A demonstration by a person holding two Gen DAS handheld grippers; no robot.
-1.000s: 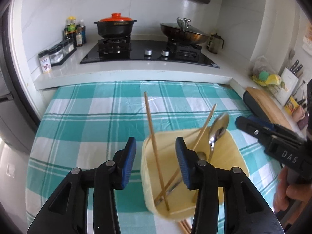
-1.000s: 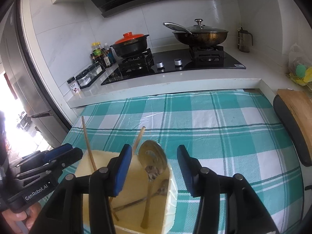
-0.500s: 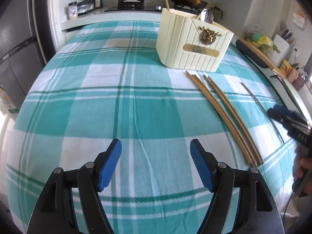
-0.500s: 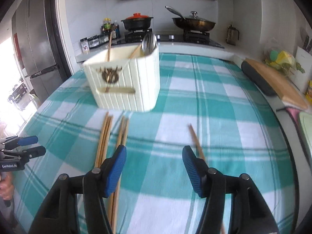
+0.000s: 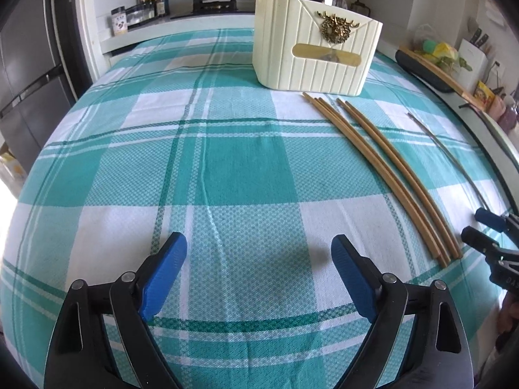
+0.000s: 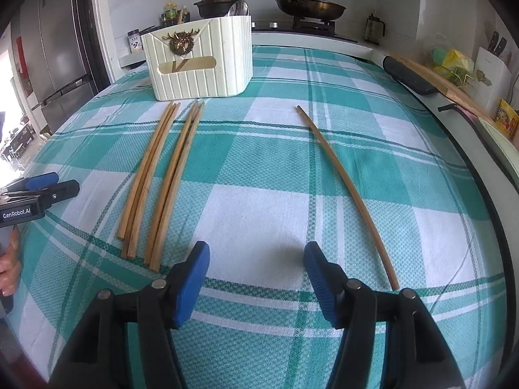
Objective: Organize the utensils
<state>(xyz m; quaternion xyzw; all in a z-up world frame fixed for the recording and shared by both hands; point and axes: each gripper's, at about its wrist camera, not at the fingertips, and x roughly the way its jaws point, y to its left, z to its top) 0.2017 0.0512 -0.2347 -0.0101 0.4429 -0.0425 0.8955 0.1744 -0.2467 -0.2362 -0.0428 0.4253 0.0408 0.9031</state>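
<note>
A cream ribbed utensil holder (image 5: 313, 50) (image 6: 199, 61) stands at the far side of the checked cloth, with a spoon (image 6: 238, 9) and a chopstick end poking out of it. Several brown chopsticks (image 5: 382, 171) (image 6: 159, 178) lie side by side in front of it. One single chopstick (image 6: 347, 191) (image 5: 451, 159) lies apart to their right. My left gripper (image 5: 258, 253) hovers over bare cloth left of the chopsticks, its jaws opening with nothing between them. My right gripper (image 6: 256, 261) sits between the bundle and the single chopstick, jaws opening and empty.
The teal and white checked cloth (image 5: 211, 162) covers the table. Behind it are a hob with a black pot (image 6: 220, 3) and a wok (image 6: 309, 5), jars at the left and a fridge (image 6: 48, 48). A cutting board (image 6: 434, 79) and a knife block (image 5: 473, 53) stand at the right.
Both grippers have pulled back from above the holder and dropped low over the near cloth. Both sets of jaws have spread wider. The holder and chopsticks now lie ahead of them.
</note>
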